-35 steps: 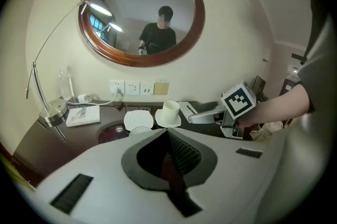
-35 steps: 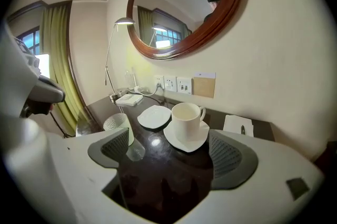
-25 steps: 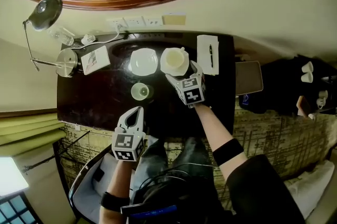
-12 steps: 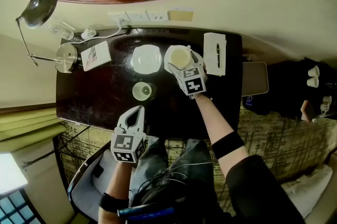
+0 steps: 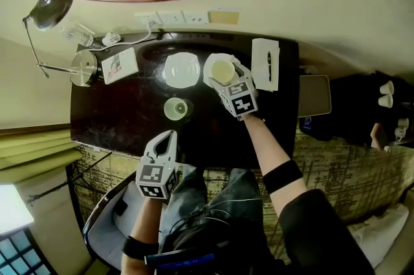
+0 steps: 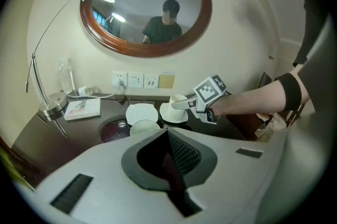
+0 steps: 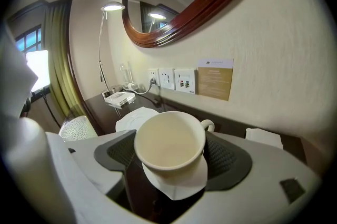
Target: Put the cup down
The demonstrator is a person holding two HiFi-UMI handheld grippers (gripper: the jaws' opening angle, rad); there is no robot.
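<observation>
A cream cup point(image 5: 221, 68) stands on a white saucer point(image 5: 207, 75) at the back of the dark table point(image 5: 116, 118). My right gripper point(image 5: 225, 78) reaches around it. Its jaws have just been closing with the cup between them. In the right gripper view both pads point(image 7: 227, 157) lie against the sides of the cup point(image 7: 168, 141), whose handle points away toward the wall. My left gripper point(image 5: 169, 136) hovers shut and empty over the table's near edge, well short of the cup point(image 6: 178, 101).
An empty saucer point(image 5: 182, 69) lies left of the cup, and a textured glass point(image 5: 174, 109) sits in front of it. A notepad with a pen point(image 5: 265, 64) lies to the right. A lamp base point(image 5: 83, 68) and a booklet point(image 5: 120, 65) occupy the far left. The wall holds sockets point(image 5: 169, 17).
My right gripper has slid forward so that its fingers now flank the cup, and its jaws have narrowed onto it. The left gripper has stayed where it was.
</observation>
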